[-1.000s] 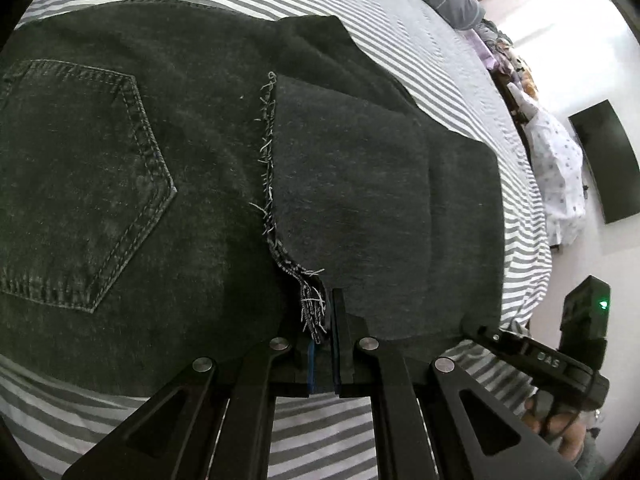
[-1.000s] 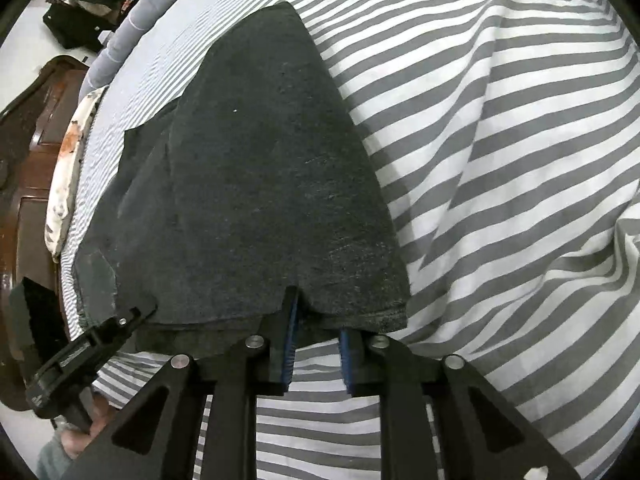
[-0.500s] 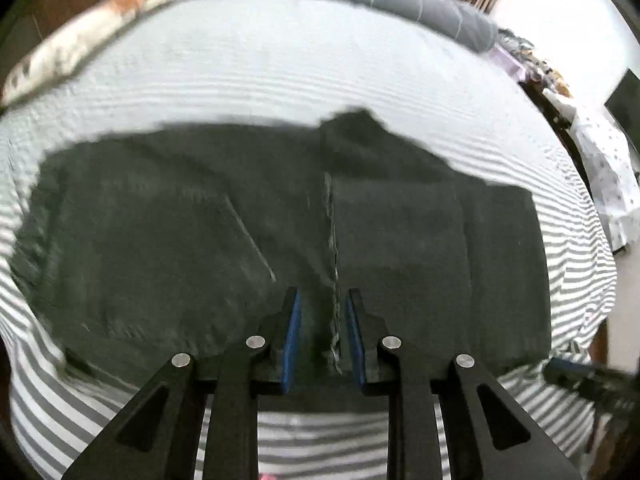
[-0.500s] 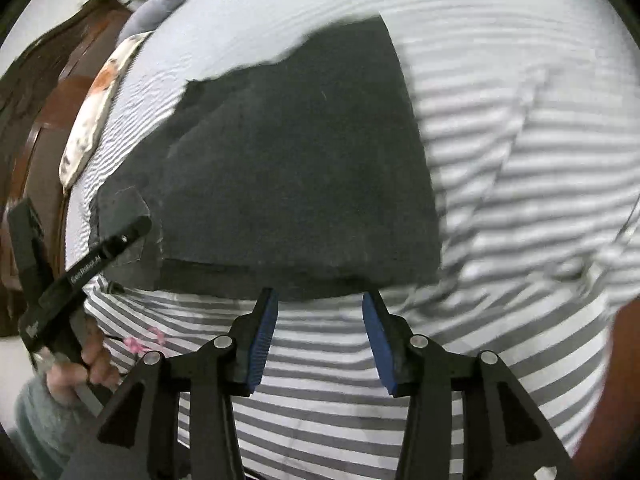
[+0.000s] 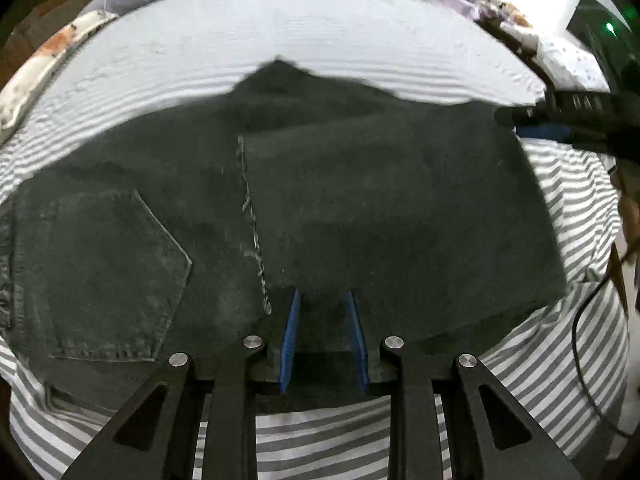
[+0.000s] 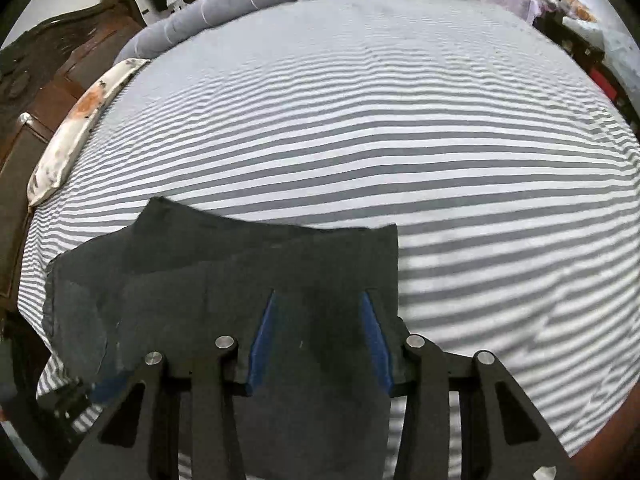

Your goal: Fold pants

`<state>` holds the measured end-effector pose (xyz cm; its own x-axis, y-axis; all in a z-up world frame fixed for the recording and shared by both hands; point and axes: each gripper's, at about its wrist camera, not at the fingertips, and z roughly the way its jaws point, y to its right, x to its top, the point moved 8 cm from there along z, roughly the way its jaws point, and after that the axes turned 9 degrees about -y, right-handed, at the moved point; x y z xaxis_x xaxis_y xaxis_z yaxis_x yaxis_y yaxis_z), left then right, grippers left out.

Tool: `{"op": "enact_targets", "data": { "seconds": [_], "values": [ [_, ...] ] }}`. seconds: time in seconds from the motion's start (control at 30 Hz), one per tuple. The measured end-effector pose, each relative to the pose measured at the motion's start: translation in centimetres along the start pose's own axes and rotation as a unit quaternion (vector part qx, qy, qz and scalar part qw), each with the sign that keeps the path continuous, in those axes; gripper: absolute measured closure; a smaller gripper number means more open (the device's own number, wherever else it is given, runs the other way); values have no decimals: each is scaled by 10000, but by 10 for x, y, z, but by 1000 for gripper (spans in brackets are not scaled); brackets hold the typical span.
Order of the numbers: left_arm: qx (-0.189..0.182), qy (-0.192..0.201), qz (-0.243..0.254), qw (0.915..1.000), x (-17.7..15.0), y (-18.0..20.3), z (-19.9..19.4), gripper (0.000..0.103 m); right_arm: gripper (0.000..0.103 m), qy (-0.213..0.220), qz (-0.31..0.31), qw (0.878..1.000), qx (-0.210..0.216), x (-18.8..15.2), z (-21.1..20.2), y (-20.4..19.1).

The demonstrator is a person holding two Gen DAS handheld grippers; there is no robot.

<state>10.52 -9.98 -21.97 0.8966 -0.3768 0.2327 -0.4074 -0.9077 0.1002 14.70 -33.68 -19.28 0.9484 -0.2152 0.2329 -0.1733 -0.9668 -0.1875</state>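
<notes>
Jaws spread and empty on both our left gripper (image 5: 322,342) and right gripper (image 6: 318,340), poised over the dark pants (image 5: 360,208) lying folded on the striped bed (image 6: 440,140). We judge the denim heavy, limp, unslippery; best pinched through all layers at the near folded edge.

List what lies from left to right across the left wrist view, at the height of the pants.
Striped bedsheet → back pocket of the pants → frayed hem edge → folded-over leg panel → striped bedsheet again → right gripper at the far right edge.
</notes>
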Motion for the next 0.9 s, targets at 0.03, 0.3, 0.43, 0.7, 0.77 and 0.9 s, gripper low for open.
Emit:
{"op": "enact_targets", "data": {
  "seconds": [0.03, 0.3, 0.43, 0.7, 0.77, 0.9],
  "values": [
    [-6, -43, -10, 10000, 0, -2, 3, 77, 64, -60, -10, 10000, -54, 1, 6, 2],
    [-122, -27, -56, 9999, 4, -3, 7, 77, 63, -304, -164, 9993, -143, -20, 17, 0],
    [-341, -69, -290, 9990, -3, -17, -1, 77, 63, -386, -314, 9985, -246, -63, 11, 1],
    [-521, -52, -1113, 9924, -10, -64, -15, 77, 62, -564, -391, 9970, -357, -131, 15, 7],
    [-611, 25, -1337, 9891, -11, -80, -24, 77, 60, -613, -328, 9971, -317, -129, 14, 8],
    [-960, 317, -1866, 9772, -13, -115, -50, 76, 55, -455, -176, 9987, -146, -121, 5, 8]
  ]
}}
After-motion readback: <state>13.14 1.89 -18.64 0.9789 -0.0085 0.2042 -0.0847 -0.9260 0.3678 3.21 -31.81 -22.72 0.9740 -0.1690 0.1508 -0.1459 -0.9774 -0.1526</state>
